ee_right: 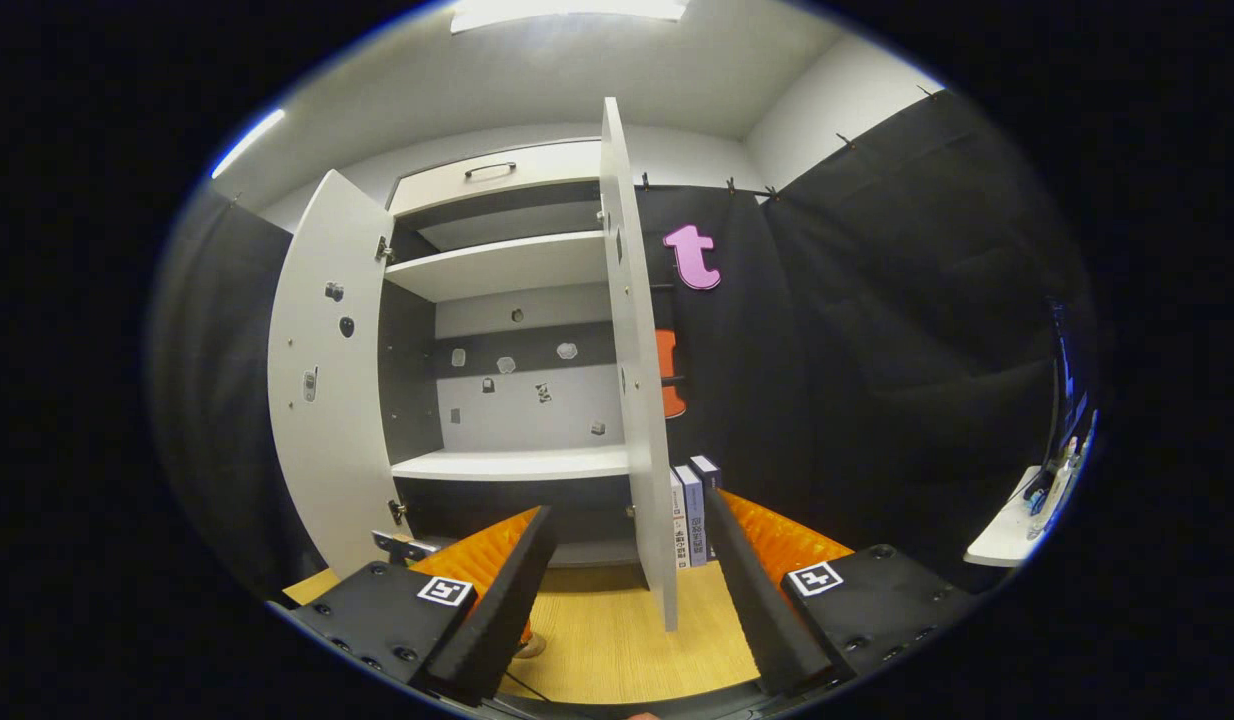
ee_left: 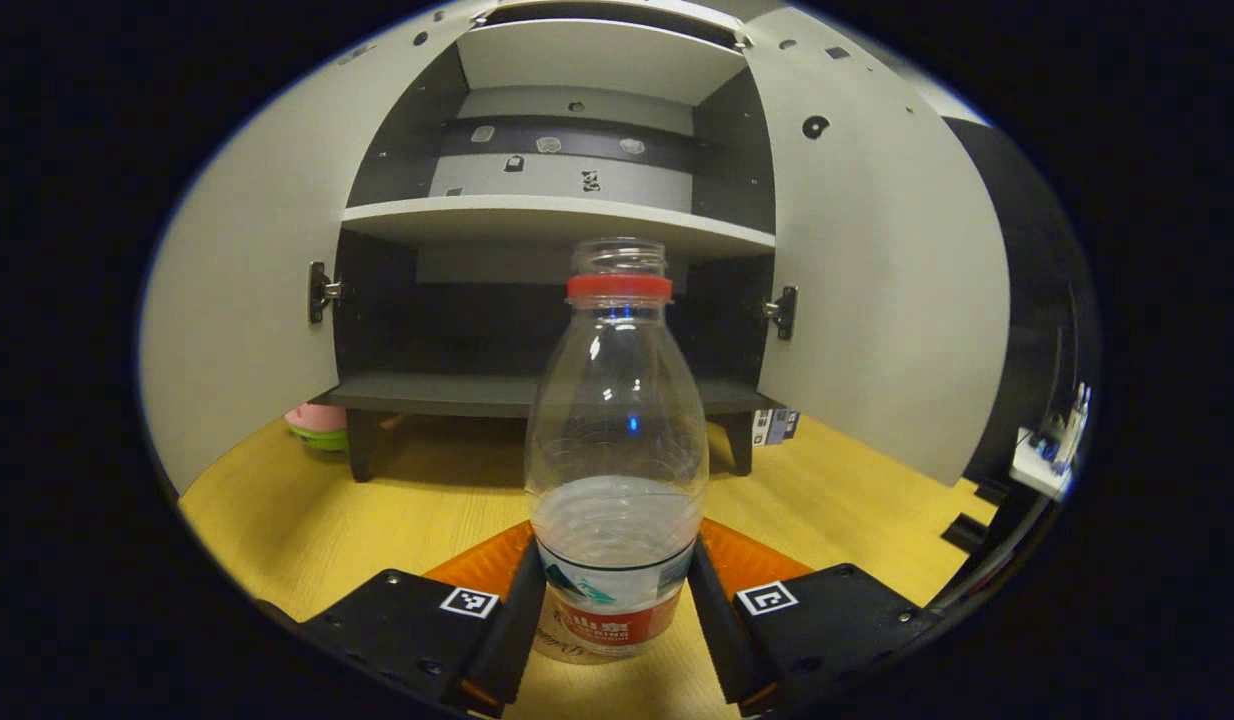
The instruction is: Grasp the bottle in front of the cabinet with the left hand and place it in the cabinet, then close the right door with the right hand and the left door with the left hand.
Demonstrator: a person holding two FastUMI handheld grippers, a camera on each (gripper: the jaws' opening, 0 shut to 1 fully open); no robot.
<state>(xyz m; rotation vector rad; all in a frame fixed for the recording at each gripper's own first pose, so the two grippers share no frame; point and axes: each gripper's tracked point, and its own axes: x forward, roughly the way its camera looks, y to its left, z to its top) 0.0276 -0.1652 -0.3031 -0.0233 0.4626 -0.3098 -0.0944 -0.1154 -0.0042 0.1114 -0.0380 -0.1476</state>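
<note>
A clear plastic bottle (ee_left: 617, 440) with a red neck ring, no cap and a little water stands upright on the wooden table (ee_left: 307, 520), in front of the cabinet (ee_left: 557, 215). My left gripper (ee_left: 615, 610) is shut on the bottle's labelled lower part, one finger against each side. Both cabinet doors are wide open: the left door (ee_left: 237, 300) and the right door (ee_left: 877, 280). The dark bottom shelf (ee_left: 457, 395) lies straight behind the bottle. In the right gripper view my right gripper (ee_right: 627, 590) is open and holds nothing, facing the right door's edge (ee_right: 639, 400) from a short distance.
A pink and green object (ee_left: 317, 425) sits on the table by the cabinet's left foot. Several books (ee_right: 692, 510) stand upright behind the right door. A white ledge (ee_right: 1007, 540) with small items juts out at the far right.
</note>
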